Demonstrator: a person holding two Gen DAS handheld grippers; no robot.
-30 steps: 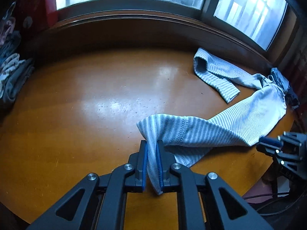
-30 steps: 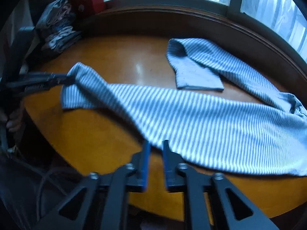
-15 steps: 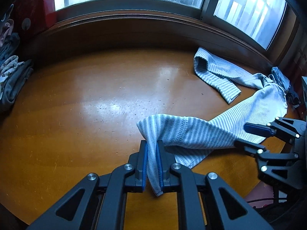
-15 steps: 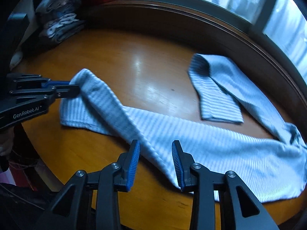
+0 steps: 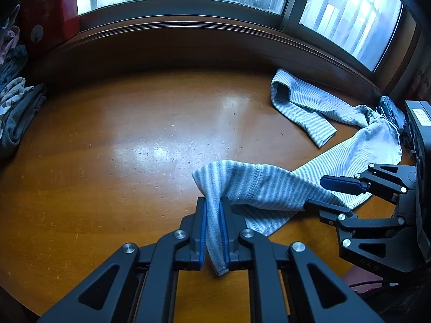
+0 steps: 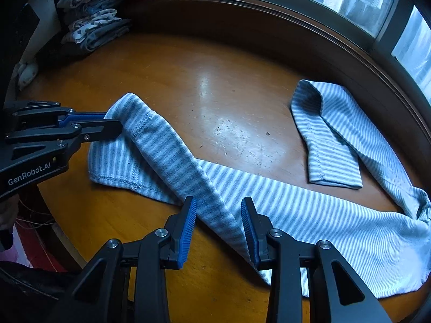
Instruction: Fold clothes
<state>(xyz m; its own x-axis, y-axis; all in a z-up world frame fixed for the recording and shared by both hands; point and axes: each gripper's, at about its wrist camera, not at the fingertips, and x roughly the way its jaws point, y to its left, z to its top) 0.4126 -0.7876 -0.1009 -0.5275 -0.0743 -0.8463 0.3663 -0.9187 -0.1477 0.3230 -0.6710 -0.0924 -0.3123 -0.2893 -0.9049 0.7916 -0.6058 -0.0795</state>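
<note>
The striped garment (image 6: 296, 204) lies stretched across the wooden tabletop (image 5: 134, 140), and it looks like long trousers, with 1 leg doubled back near the window. The left tool (image 5: 213, 231) is clamped tight on the hem end, lifting it just off the wood. The right tool (image 6: 218, 228) stands wide open with the raised fold of cloth between its pads, not yet pinching.

To do this well, I'd say the right tool should close squarely on that ridge, catching both layers, before either side moves; then both should carry the cloth level so the fold lands straight and the stripes line up.

The far waist end (image 5: 388, 113) bunches at the tabletop's edge and is hard to read. The stack of clothes (image 6: 94, 27) in the corner is dim and partly cut off.
</note>
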